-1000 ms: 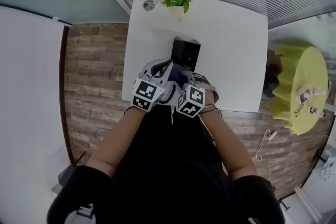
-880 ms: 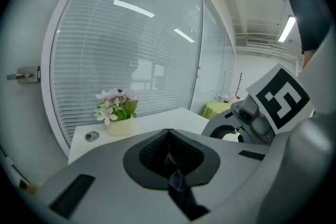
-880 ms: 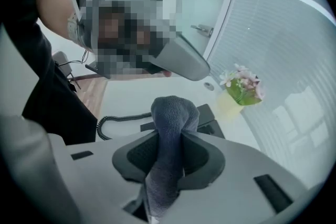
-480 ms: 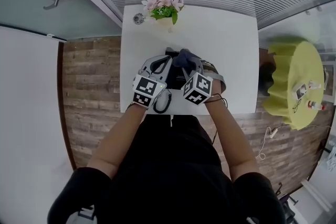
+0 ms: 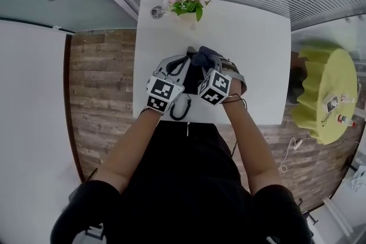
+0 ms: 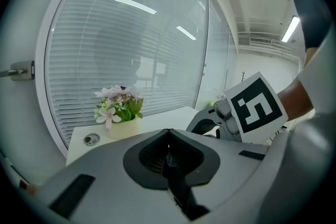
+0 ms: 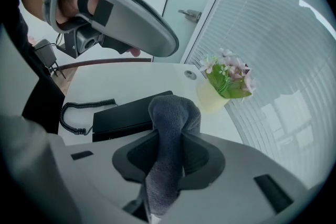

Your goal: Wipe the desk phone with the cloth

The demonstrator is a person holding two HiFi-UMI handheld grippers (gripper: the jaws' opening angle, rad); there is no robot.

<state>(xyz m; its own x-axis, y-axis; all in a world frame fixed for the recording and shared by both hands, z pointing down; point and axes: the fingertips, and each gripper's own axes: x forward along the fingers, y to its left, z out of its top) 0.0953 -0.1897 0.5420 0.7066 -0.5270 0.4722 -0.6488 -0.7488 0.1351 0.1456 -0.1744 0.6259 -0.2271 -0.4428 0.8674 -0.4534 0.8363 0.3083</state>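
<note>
Right gripper (image 7: 169, 157): jaws pinched on a soft grey terry cloth (image 7: 173, 113), whose folded hump stands out past the jaw tips.
Left gripper (image 6: 169, 149): jaws pressed together, nothing visible between them; held up close beside the right gripper, over the near half of the white tabletop (image 7: 121, 84).
Desk phone: the flat black plastic desk phone (image 7: 128, 113) lies on the tabletop just ahead of and below the cloth. Whether the cloth touches it cannot be told.
Cord: a black coiled cord (image 7: 79, 113) trails from the phone toward the near-left edge.
Cloth handling: likely light and limp, folding to the phone's ridges. A hold at the bunched middle, as here, leaves a free pad to rub with.
Phone handling: probably light, rigid and smooth, so it may skid on the slick tabletop under a push. Steadying a side edge looks prudent, and the cord could snag.
Backdrop: a pale pot of pink flowers (image 7: 226, 73) at the far edge, well clear.
</note>
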